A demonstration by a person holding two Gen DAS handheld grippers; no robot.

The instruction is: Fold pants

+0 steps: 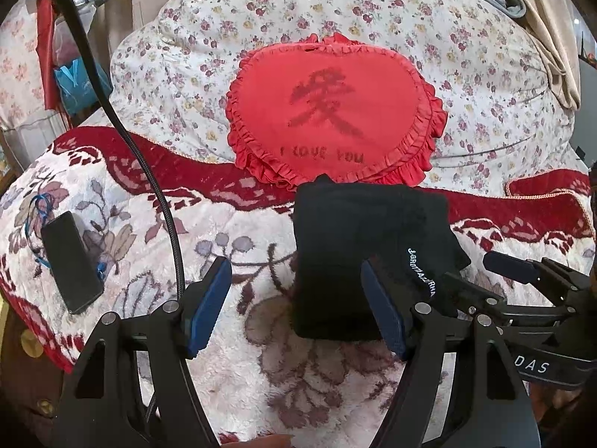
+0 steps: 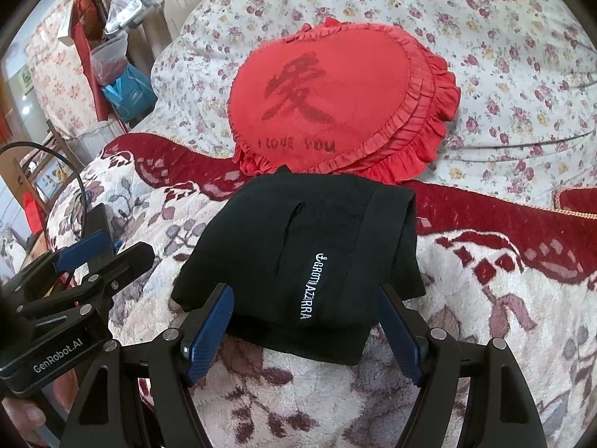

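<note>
The black pants lie folded into a compact rectangle on the plush flowered blanket, white lettering facing up. My left gripper is open; its right finger hangs over the bundle's left part and its left finger over bare blanket. In the right wrist view the same pants fill the middle. My right gripper is open and straddles their near edge, its pads not pressing the cloth. Each gripper shows in the other's view: the right gripper at the pants' right corner, the left gripper to the left of them.
A red frilled heart pillow lies just behind the pants on a floral quilt. A black phone rests on the blanket at the left, with a black cable arching past it. Bags and clutter stand beyond the bed's left edge.
</note>
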